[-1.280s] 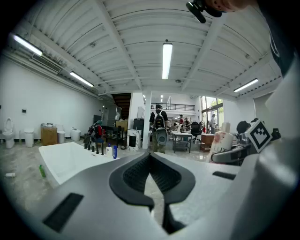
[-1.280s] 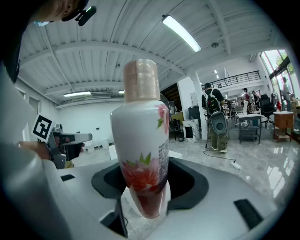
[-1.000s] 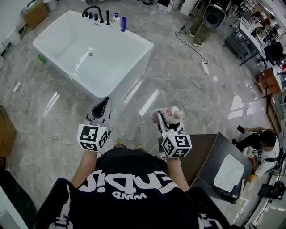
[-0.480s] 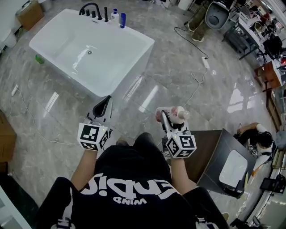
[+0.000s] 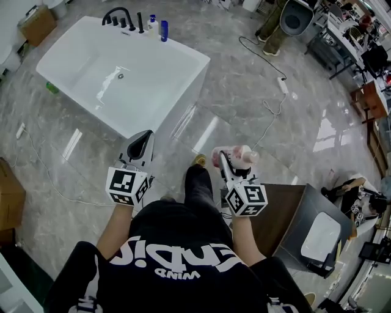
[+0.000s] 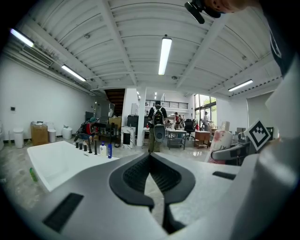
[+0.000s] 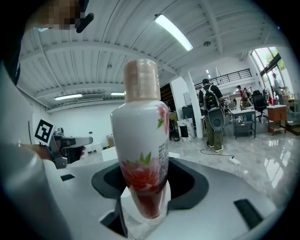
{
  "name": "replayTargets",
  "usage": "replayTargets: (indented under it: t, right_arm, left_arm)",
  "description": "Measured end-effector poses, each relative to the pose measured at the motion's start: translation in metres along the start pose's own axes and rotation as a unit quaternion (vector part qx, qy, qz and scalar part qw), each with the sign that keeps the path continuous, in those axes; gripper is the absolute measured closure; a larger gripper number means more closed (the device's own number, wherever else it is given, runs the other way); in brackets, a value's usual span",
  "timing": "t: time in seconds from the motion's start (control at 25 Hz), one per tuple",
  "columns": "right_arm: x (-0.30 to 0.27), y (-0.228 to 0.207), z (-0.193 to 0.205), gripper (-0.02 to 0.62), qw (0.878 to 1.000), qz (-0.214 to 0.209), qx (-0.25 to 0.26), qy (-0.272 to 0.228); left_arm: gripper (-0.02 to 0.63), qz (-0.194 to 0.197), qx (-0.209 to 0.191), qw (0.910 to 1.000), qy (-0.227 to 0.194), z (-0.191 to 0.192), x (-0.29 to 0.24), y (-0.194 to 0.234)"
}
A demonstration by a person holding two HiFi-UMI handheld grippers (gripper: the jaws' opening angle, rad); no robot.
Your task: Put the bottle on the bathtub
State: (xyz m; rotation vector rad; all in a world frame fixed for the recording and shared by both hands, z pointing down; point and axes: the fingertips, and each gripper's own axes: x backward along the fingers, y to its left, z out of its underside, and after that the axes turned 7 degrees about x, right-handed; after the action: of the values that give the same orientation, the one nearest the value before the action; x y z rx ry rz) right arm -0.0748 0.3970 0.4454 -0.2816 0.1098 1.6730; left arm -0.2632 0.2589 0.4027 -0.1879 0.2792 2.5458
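Observation:
The white bathtub [image 5: 171, 61] stands ahead at the upper left of the head view, and its rim [image 6: 51, 157] also shows in the left gripper view. My right gripper [image 5: 231, 164] is shut on a white bottle [image 5: 239, 156] with a pink flower print and a beige cap, held over the marble floor short of the tub. In the right gripper view the bottle [image 7: 143, 150] stands upright between the jaws of the right gripper [image 7: 144, 190]. My left gripper [image 5: 139, 145] points at the tub's near corner. Its pads meet at the tips of the left gripper [image 6: 150, 157], with nothing between them.
A black faucet [image 5: 116, 13] and small bottles, one blue [image 5: 164, 30], line the tub's far rim. A dark cabinet [image 5: 284, 211] with a white basin [image 5: 321, 235] stands at the right. A cable with a power strip [image 5: 282, 85] crosses the floor. A green bottle [image 5: 51, 88] lies left of the tub.
The person has stepped forward: a leg and shoe now show between the grippers. The tub has shifted a little in view. Both grippers keep their pose, the bottle still held.

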Motion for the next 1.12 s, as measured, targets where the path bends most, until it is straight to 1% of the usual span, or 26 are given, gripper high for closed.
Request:
replayTargets:
  t: [0.16,0.36,0.68,0.88,1.12]
  right_arm:
    - [-0.034,-0.021,-0.009,0.348,1.000,-0.008,-0.004,0.001]
    - [-0.084,-0.056,-0.031,0.348,1.000,-0.026,-0.003,0.001]
    - [-0.151,-0.106,-0.070,0.348,0.997,-0.071,0.013,0.007]
    - [-0.179,-0.139,-0.076,0.348,0.995,-0.096,0.023,0.012]
    - [-0.216,-0.163,-0.081,0.348,0.994,-0.108,0.023,0.018]
  left_arm:
    - [0.598,-0.007,0.001,1.0000,0.000,-0.010,-0.036,0.011]
    - [0.598,-0.023,0.003,0.9997,0.001,-0.029,-0.087,0.024]
    - [0.598,-0.053,0.012,0.9985,-0.001,-0.056,-0.160,0.030]
    - [0.598,-0.068,0.009,0.9976,-0.009,-0.062,-0.203,0.024]
    - [0.598,-0.081,0.009,0.9967,-0.009,-0.070,-0.240,0.032]
